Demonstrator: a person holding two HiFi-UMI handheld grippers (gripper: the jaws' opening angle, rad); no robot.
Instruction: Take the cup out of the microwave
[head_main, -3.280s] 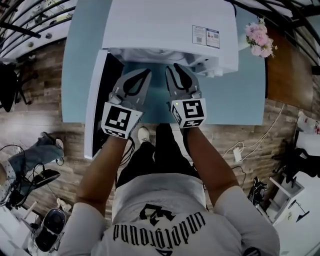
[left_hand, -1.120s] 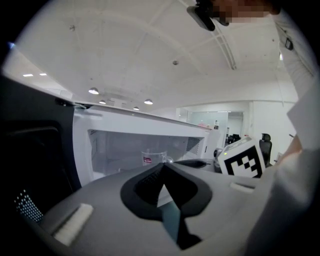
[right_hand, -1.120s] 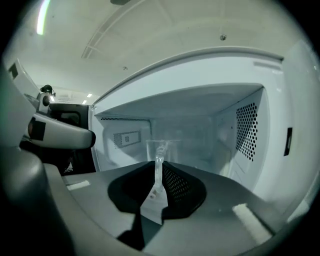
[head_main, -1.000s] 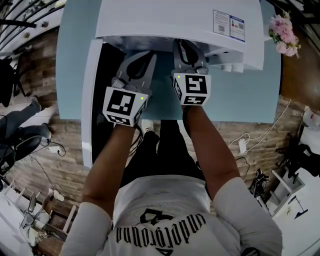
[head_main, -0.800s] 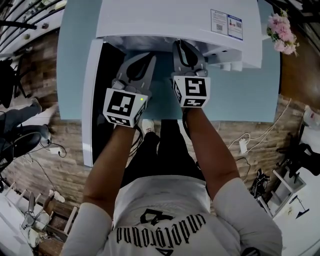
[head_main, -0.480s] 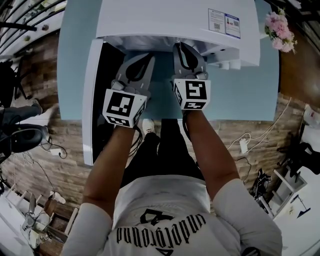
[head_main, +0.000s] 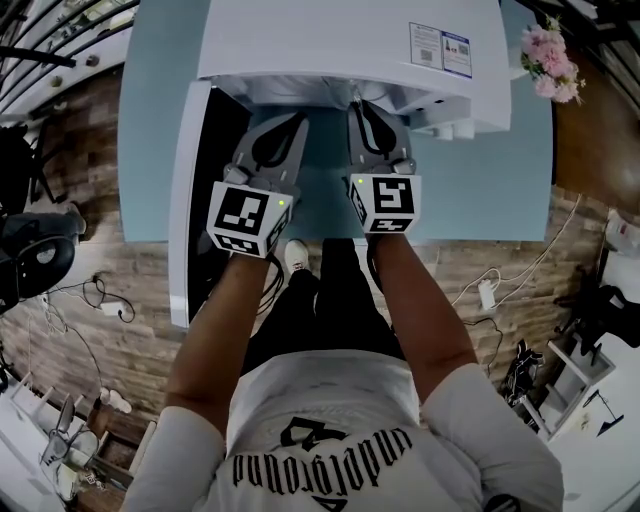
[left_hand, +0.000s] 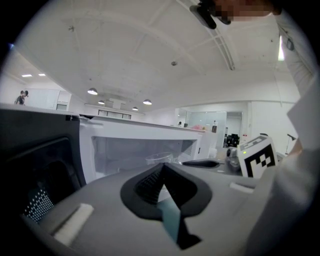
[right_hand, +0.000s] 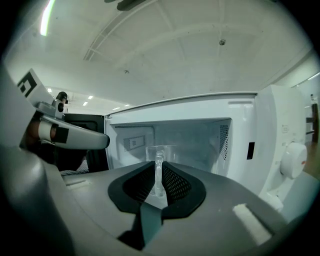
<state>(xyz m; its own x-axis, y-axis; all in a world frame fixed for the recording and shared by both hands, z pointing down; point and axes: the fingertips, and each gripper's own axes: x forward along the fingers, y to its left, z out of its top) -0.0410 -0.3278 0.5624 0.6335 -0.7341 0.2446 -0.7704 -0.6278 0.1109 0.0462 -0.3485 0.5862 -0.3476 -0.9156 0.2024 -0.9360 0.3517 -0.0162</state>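
Note:
The white microwave (head_main: 330, 40) stands on a teal table (head_main: 480, 190) with its door (head_main: 185, 200) swung open to the left. A clear glass cup (right_hand: 159, 150) sits in the cavity mouth. My right gripper (right_hand: 159, 167) is shut on the cup's handle, which stands upright between the pads. In the head view the right gripper (head_main: 362, 105) reaches just under the microwave's front edge, and the cup is hidden there. My left gripper (head_main: 298, 118) hovers beside it in front of the opening, shut and empty. The left gripper view shows the cup's rim (left_hand: 160, 158) past its tips (left_hand: 162, 166).
The open door's dark inner face (left_hand: 40, 170) stands close on the left. The control panel with its round knob (right_hand: 294, 159) is on the right. Pink flowers (head_main: 545, 65) sit at the table's far right corner. The person's legs stand against the table's near edge.
My right gripper has drawn back a little toward the person, still closed on the cup's handle. The left gripper has stayed where it was.

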